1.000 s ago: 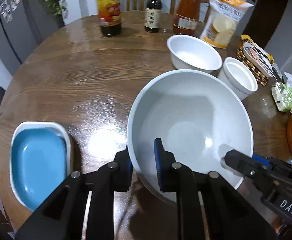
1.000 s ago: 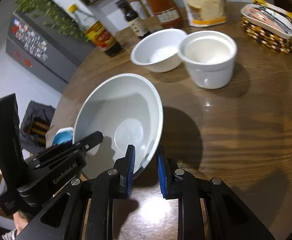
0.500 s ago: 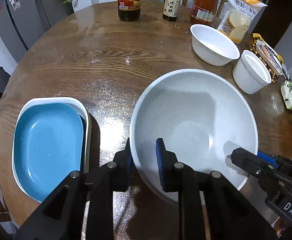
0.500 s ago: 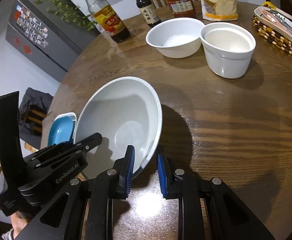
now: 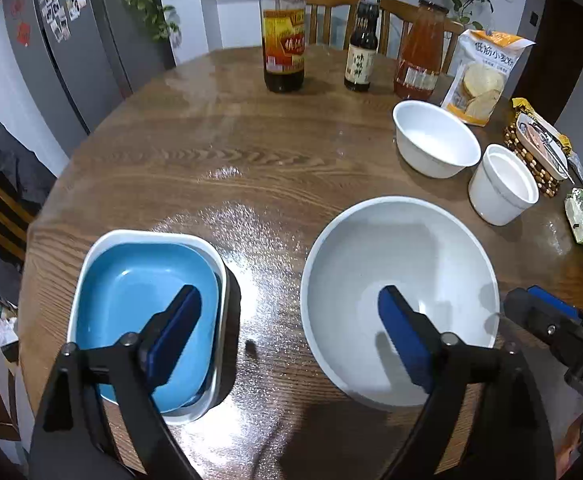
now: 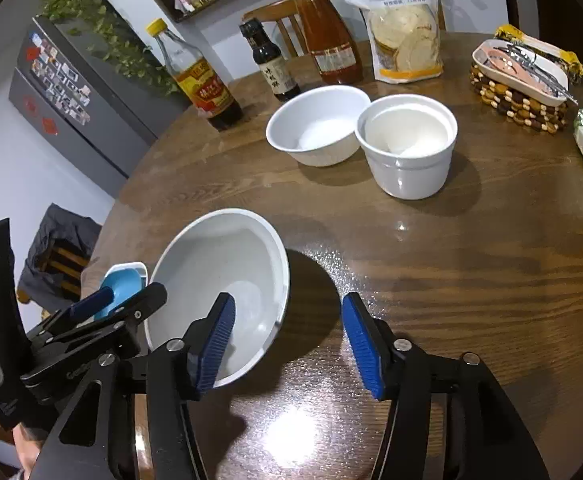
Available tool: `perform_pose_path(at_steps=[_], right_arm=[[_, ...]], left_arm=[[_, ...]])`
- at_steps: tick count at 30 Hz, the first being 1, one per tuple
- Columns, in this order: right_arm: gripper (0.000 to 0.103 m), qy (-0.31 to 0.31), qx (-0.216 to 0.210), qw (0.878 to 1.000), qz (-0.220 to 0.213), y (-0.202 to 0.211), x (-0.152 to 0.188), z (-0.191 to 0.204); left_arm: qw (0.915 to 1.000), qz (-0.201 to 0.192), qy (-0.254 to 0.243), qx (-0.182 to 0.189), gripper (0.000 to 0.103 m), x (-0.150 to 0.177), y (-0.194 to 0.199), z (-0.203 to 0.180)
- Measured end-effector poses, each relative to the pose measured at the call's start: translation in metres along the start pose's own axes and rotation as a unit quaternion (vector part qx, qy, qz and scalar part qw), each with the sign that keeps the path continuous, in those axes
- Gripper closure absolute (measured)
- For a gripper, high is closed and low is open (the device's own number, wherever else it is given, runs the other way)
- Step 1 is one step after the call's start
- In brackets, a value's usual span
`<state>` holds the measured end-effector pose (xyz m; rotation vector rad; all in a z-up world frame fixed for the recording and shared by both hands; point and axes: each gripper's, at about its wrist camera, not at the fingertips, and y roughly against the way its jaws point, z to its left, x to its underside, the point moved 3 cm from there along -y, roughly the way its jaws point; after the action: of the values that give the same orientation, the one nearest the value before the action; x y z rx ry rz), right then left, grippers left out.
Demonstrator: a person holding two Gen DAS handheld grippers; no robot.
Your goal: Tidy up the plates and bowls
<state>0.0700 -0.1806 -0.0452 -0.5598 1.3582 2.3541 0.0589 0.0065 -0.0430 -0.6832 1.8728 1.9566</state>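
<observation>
Releasing the large grey bowl [image 5: 399, 300] near the surface's near edge: left gripper [image 5: 287, 320] and right gripper [image 6: 287, 332] jaws have just been opening, both apart. Next, judged: nest the white bowl [image 6: 317, 124] inside.

A broad stretch of bare wooden table [image 5: 219, 160] is lying open across the middle and upper left of the left wrist frame. Along the top edge three bottles [image 5: 284, 40] and a flour bag [image 5: 481, 80] are standing in a row, blocking the far side. At the right, a small white bowl [image 5: 435, 140] and a white cup [image 5: 501, 190] are sitting close together. In the lower half, the big grey bowl [image 5: 395, 280] and the blue dish [image 5: 147, 312] are leaving only a narrow bare strip between them. In the right wrist frame the lower right is lying clear.
</observation>
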Motion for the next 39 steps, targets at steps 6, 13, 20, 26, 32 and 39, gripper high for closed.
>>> perform_pose_path(at_steps=[6, 13, 20, 26, 32, 39], right_arm=[[0.044, 0.012, 0.007, 1.000, -0.019, 0.009, 0.001, 0.000], [0.044, 0.035, 0.020, 0.998, -0.054, 0.029, -0.001, 0.000], [0.044, 0.044, 0.034, 0.995, -0.079, 0.046, -0.005, -0.003], [0.044, 0.059, 0.071, 0.991, -0.097, 0.064, -0.009, -0.011], [0.044, 0.078, 0.099, 0.987, -0.102, 0.080, -0.015, -0.025], [0.044, 0.108, 0.170, 0.972, -0.120, 0.099, -0.024, -0.036]], left_arm=[[0.9993, -0.030, -0.015, -0.016, 0.008, -0.002, 0.015, -0.003], [0.9970, -0.069, -0.024, -0.025, 0.001, -0.006, 0.033, -0.006], [0.9953, -0.089, -0.034, -0.020, 0.001, -0.010, 0.045, -0.015], [0.9937, -0.100, -0.048, -0.016, 0.001, -0.012, 0.050, -0.025], [0.9915, -0.110, -0.069, -0.014, 0.001, -0.012, 0.054, -0.036], [0.9905, -0.109, -0.083, -0.009, 0.001, -0.015, 0.054, -0.050]])
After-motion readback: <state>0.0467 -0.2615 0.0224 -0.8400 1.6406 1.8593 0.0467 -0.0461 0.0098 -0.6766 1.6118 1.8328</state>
